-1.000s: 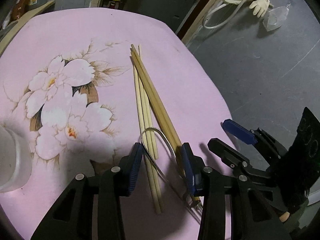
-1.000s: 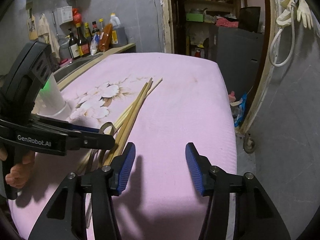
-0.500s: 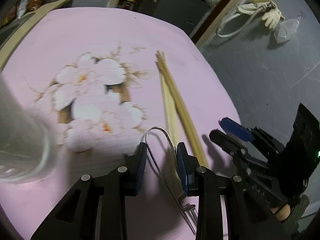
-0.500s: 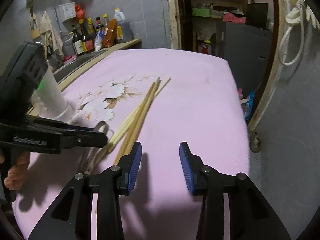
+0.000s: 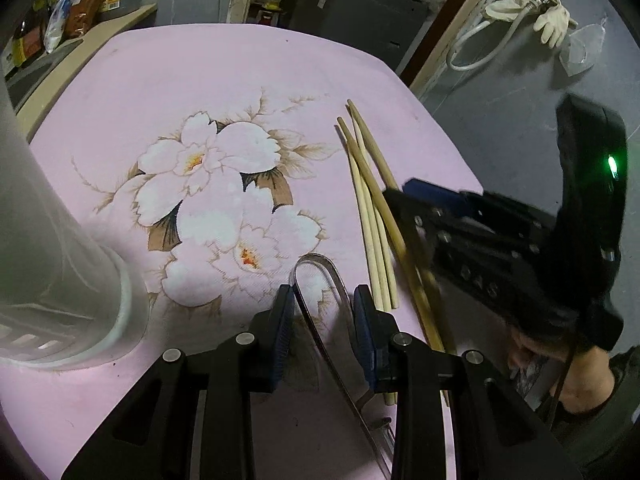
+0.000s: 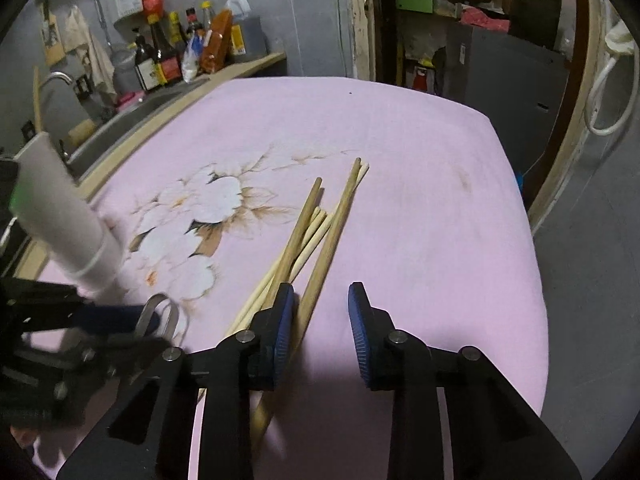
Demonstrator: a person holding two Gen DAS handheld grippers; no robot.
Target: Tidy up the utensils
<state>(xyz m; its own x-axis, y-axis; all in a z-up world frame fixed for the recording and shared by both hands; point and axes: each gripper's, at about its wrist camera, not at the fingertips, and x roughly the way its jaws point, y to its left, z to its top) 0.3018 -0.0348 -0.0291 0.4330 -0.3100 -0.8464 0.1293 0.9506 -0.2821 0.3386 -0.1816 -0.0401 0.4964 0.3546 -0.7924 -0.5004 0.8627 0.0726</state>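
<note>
The left gripper [image 5: 324, 320], whose jaws have just been closing, is seen narrowed around the thin, shiny steel tongs [image 5: 316, 264]. The bent loop of the tongs stands up between the blue pads, and both arms appear to be pinched, though contact on the right-hand pad is not plainly shown. A firmer squeeze is advised before anything is lifted, since springy steel is judged likely to slip or twist out. The right gripper [image 6: 322, 320], whose jaws have also just been closing, is still spread. One dark brown wooden chopstick [image 6: 324, 256] lies between its pads, close against the left pad and not yet clamped. This stick is best centred and the pads lowered almost to the cloth, so that a round stick is not rolled aside as the jaws meet. The pale thin wooden chopsticks [image 5: 370, 232] are fanned just beside it, partly crossed by a second dark stick, and should not be dragged along. Because the two grippers are working close together, one should be raised clear before the other is moved. The tall white plastic holder [image 5: 60, 260] stands to the left on the pink flower-printed cloth [image 5: 200, 72], well apart from the sticks, and is judged the likely place for the utensils, to be lowered in end first.
</note>
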